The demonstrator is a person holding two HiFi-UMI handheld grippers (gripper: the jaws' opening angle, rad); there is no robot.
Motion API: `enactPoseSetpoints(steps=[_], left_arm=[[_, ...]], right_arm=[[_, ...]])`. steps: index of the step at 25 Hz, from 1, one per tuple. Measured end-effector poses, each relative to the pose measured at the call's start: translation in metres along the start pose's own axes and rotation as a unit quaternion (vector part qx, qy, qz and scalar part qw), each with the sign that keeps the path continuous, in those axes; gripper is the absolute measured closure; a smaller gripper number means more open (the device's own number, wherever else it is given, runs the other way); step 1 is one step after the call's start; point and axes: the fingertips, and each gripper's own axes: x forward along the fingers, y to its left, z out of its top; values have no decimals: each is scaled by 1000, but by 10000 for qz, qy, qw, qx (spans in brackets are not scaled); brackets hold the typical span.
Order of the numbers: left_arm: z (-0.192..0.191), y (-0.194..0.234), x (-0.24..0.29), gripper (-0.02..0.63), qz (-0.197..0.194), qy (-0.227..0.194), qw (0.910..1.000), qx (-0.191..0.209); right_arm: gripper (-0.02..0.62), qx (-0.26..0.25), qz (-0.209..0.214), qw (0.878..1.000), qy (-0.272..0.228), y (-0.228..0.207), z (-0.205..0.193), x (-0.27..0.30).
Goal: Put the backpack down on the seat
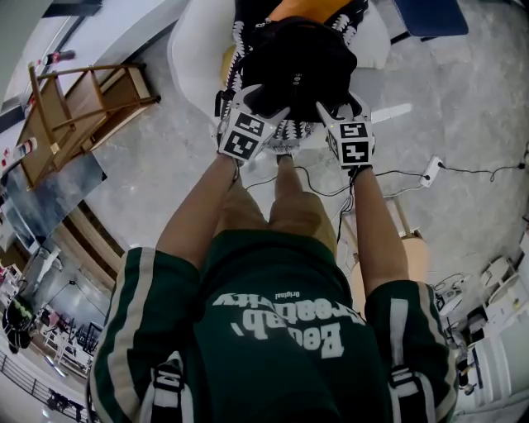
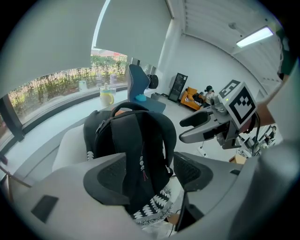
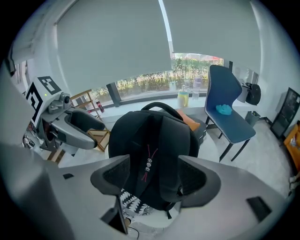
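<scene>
A black backpack point(image 1: 297, 70) stands upright on a white seat point(image 1: 194, 49), its shoulder straps facing me, over a black-and-white patterned cloth point(image 1: 289, 130). My left gripper point(image 1: 263, 101) is open at the pack's lower left, my right gripper point(image 1: 340, 109) open at its lower right. In the left gripper view the backpack point(image 2: 136, 136) shows between the wide jaws of the left gripper point(image 2: 147, 176), pads apart from it, with the right gripper point(image 2: 194, 126) open alongside. From the right gripper point(image 3: 152, 176), the backpack point(image 3: 154, 140) also sits between spread jaws, untouched.
A blue chair point(image 3: 229, 112) stands to the right of the seat by the window. A wooden chair point(image 1: 74, 116) lies tipped on the floor to the left. A power strip point(image 1: 430, 171) with cables lies on the floor at right. An orange cushion point(image 1: 310, 8) is behind the pack.
</scene>
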Motion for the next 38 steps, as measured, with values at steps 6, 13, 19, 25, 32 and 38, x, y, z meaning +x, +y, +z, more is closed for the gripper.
enactPoseSetpoints(steps=[6, 13, 19, 25, 32, 38], left_arm=[[5, 1, -9, 589, 260, -222, 9979, 557], [9, -8, -9, 589, 251, -201, 9976, 605], [34, -13, -48, 589, 376, -479, 9953, 748], [73, -21, -111, 589, 524, -1029, 9885, 976], [115, -28, -195, 589, 417, -1817, 9737, 1309], [139, -30, -277, 589, 113, -2545, 9566, 1414]], right_arm=[[561, -618, 583, 9964, 76, 27, -4, -11], [561, -676, 443, 9967, -56, 23, 2, -19], [561, -926, 413, 9941, -380, 36, 31, -50], [563, -970, 156, 9911, -903, 63, 77, -105], [561, -568, -353, 9823, -1750, 105, 131, -178], [562, -416, -817, 9665, -2398, 144, 172, -234]])
